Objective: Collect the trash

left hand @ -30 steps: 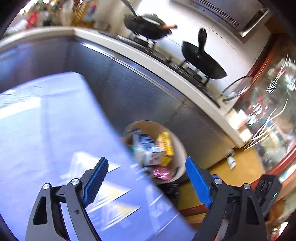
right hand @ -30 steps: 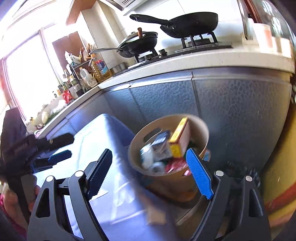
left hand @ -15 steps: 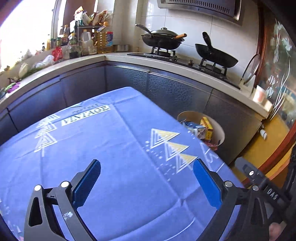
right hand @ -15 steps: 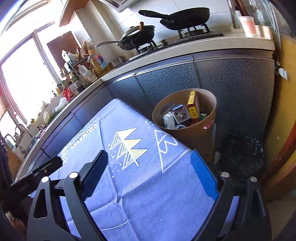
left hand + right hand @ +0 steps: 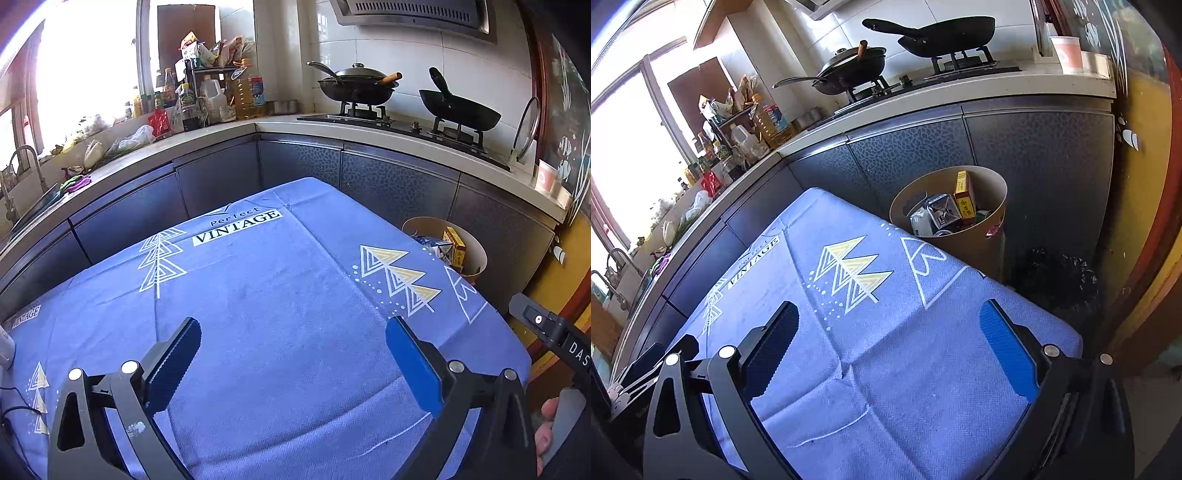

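Window [image 5: 88, 70]: upper left of the left wrist view, blown out bright.
Sink tap [image 5: 26, 162]: far left edge, on the worktop run.
Worktop [image 5: 207, 136]: pale, bending round the corner above dark grey cabinet doors [image 5: 391, 184]; crowded with bottles [image 5: 207, 96] at upper centre-left.
Table [image 5: 280, 295]: fills the middle and lower frame, draped in a blue cloth printed with triangle trees and "VINTAGE".
Left gripper [image 5: 295, 365]: bottom centre, over the cloth, blue pads spread wide, gripping nothing.
Hob [image 5: 402, 122]: upper right, bearing a lidded wok [image 5: 356, 86] and, just beside it, a black pan [image 5: 461, 107].
Trash bin [image 5: 476, 254]: right of centre, tan, on the floor between table edge and cabinets, part hidden behind the cloth, holding cartons and wrappers [image 5: 945, 210].
Right gripper [image 5: 890, 350]: bottom centre of the right wrist view, over the table corner, fingers wide apart, nothing between them.
Black bag [image 5: 1056, 277]: lower right, on the floor just beside the bin.
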Demonstrator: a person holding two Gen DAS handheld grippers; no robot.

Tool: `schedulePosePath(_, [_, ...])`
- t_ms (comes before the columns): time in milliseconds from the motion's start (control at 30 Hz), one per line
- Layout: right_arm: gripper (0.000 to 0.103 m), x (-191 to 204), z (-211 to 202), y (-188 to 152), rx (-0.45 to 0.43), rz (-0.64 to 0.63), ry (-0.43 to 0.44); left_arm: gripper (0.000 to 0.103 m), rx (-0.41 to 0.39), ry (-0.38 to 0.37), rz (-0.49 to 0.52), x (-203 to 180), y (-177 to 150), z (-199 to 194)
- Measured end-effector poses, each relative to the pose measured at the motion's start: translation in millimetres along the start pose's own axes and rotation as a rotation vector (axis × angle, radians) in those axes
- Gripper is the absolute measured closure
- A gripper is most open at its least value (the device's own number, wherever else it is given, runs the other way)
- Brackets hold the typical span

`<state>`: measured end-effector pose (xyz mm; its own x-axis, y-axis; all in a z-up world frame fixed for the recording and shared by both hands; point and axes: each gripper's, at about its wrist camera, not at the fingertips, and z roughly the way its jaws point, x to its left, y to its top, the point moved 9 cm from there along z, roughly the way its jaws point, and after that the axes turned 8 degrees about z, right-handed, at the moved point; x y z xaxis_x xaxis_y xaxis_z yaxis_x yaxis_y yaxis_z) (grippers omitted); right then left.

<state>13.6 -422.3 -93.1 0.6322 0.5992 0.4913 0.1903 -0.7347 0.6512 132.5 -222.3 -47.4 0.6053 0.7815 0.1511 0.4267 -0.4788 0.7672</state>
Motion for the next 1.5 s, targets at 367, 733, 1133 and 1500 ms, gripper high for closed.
schedulePosePath(367, [0.006,7.9,-8.7,0.3,-0.029,-0.086,-0.06,0.003,0.002,-0.065,-0.019,-9.5,-3.8,-7.3])
schedulePosePath(733, [0.006,-8.3,-6.8,6.1,-0.057,-0.076,-0.121,0.003,0.012,-0.054,-0.018,-14.3,-6.3,-0.4])
schedulePosePath(1133, [0.006,-10.3,1.4,2.2,-0.042,-0.085,-0.144,0.003,0.027,-0.02,-0.015,-12.4,-11.2,8.0])
schedulePosePath(1500, [0.006,-4.4,-1.1,0.8,-0.053,-0.13,-0.162,0.003,0.042,0.005,-0.021,-6.6,-17.0,10.3])
